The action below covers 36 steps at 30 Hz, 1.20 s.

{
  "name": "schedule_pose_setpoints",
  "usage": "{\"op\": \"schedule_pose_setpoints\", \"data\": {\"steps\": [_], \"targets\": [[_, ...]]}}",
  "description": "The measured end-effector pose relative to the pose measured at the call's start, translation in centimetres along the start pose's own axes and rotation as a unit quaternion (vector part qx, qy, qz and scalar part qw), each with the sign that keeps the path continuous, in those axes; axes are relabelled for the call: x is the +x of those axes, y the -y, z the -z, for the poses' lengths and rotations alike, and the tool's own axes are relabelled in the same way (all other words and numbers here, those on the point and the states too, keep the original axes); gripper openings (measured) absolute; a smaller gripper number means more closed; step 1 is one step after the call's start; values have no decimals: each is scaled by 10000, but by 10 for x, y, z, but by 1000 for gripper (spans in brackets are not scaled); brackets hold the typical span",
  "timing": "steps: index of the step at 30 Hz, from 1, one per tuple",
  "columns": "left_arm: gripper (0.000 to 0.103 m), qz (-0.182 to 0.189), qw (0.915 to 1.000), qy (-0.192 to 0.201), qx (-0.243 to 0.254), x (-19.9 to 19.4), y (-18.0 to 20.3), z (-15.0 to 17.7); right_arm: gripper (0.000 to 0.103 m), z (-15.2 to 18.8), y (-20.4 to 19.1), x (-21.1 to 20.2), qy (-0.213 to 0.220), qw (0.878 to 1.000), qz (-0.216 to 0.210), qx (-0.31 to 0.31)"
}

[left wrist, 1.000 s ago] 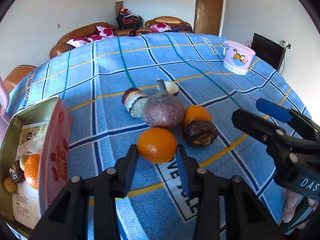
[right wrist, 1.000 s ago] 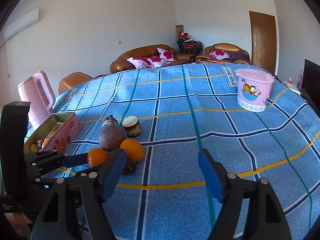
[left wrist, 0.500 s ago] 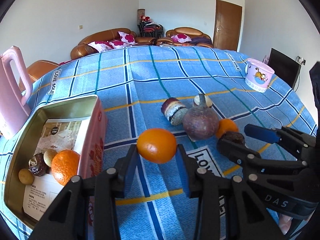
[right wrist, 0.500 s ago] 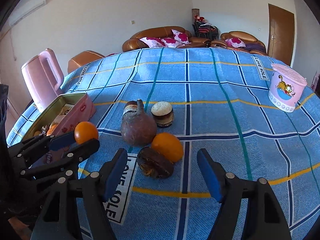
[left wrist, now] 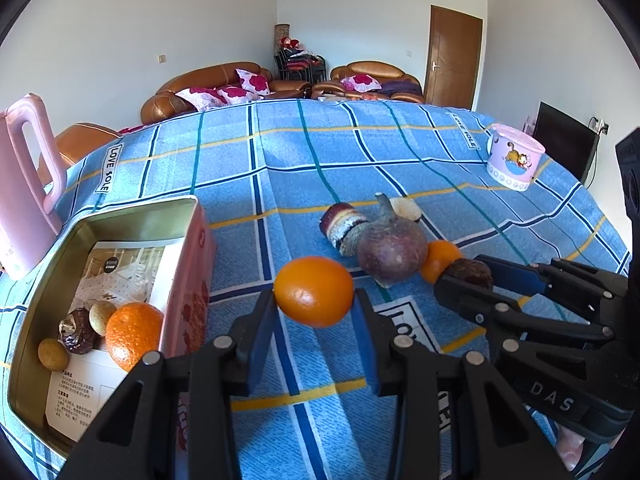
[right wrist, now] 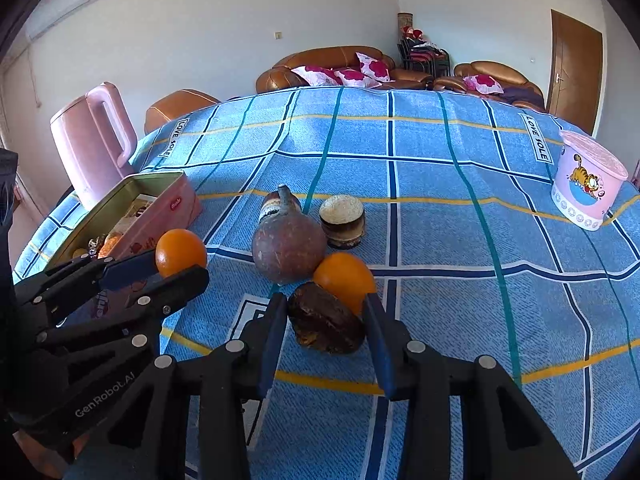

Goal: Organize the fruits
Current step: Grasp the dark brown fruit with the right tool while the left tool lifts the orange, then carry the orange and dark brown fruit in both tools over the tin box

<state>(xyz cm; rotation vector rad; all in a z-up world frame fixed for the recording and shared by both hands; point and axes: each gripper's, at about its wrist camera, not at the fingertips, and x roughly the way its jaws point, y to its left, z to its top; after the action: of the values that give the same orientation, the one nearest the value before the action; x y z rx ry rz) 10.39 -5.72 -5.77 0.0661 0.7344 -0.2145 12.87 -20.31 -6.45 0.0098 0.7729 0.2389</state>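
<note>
The left claw (left wrist: 314, 320) grips an orange (left wrist: 314, 291) held above the tabletop (left wrist: 360, 152), with the open tin (left wrist: 120, 216) just to its left. The right claw (right wrist: 326, 340) stands open around a dark brown fruit (right wrist: 326, 323) lying on the cloth, long axis across the gap.

Tin (left wrist: 120, 220) lies left of fruit cluster (left wrist: 392, 254); cup (left wrist: 514, 164) far right.

One smooth orange (left wrist: 313, 291) sits mid-frame, pinched up off the cloth. The pink tin (left wrist: 192, 280) at lower left, lid off, has a bumpy orange (left wrist: 132, 334), a dark wrinkly fruit and two small yellowish ones inside. Right of centre: a big purplish stemmed fruit (left wrist: 391, 252), another orange (right wrist: 345, 280) and a dark brown wrinkled fruit (right wrist: 326, 324), all bunched together.
</note>
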Motion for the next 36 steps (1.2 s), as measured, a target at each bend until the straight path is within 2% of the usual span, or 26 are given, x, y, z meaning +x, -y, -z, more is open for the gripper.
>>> {"op": "schedule_pose_setpoints", "data": {"steps": [18, 36], "targets": [[40, -4, 9992, 388, -51, -15, -3, 1, 41, 0, -13, -23, 660, 9970, -244, -322], [40, -93, 9972, 735, -46, -28, -3, 3, 41, 6, -15, -43, 1196, 9917, -207, -415]]}}
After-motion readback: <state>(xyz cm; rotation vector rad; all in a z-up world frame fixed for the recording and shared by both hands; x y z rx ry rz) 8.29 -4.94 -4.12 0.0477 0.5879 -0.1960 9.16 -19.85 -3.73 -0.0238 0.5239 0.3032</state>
